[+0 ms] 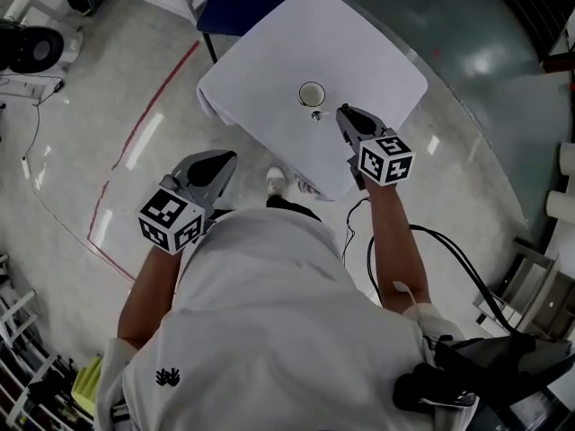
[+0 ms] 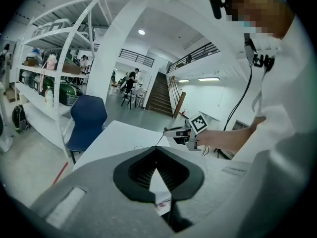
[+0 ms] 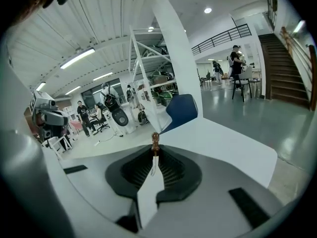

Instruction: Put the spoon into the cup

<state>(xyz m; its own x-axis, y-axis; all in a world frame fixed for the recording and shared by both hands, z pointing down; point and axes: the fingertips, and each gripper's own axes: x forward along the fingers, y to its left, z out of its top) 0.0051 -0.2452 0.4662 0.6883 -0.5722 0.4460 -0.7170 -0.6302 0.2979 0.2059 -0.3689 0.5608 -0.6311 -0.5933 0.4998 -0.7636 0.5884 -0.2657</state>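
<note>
A small round cup point(image 1: 312, 93) stands upright near the middle of the white table point(image 1: 269, 88). My right gripper point(image 1: 341, 110) reaches over the table just right of the cup and is shut on a thin spoon point(image 3: 155, 144). The spoon's end point(image 1: 316, 115) sticks out of the jaws a little below the cup. The cup is hidden in the right gripper view. My left gripper point(image 1: 229, 157) hangs over the floor left of the table, jaws shut with nothing in them. In the left gripper view the left gripper point(image 2: 157, 166) points at the table point(image 2: 119, 138) and the right gripper point(image 2: 171, 131).
A blue chair point(image 1: 243, 3) stands at the table's far side. A red line point(image 1: 135, 142) runs across the floor on the left. Black cables point(image 1: 449, 259) trail on the right. White shelving point(image 2: 44, 78) rises beyond the chair point(image 2: 88, 118), and people stand in the hall behind.
</note>
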